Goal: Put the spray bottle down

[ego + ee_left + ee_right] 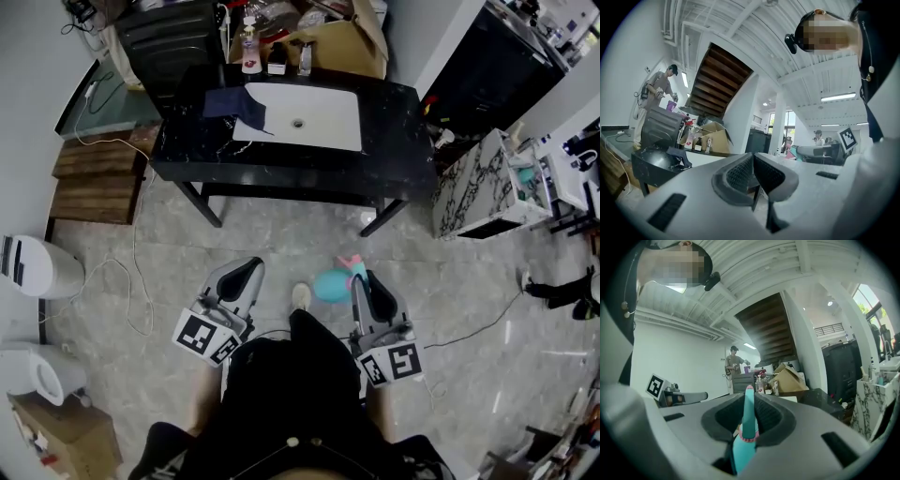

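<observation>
My right gripper [367,292] is shut on a teal spray bottle [330,284] with a pink trigger, held level over the grey floor in the head view. In the right gripper view the bottle's teal neck [748,425] stands between the dark pads of the right gripper [749,420]. The left gripper [240,276] is shut with nothing in it, and its pads meet in the left gripper view [753,171]. Ahead stands a black table [187,150] with a white sink [323,103] set into it. A dark blue cloth [234,103] lies beside the sink.
Small bottles [250,52] and a cardboard box [342,42] are behind the sink. A marble-patterned cabinet [473,192] stands at the right, wooden pallets [94,178] and a white bin [37,267] at the left. A cable [131,281] runs across the floor. A person [658,93] stands far off.
</observation>
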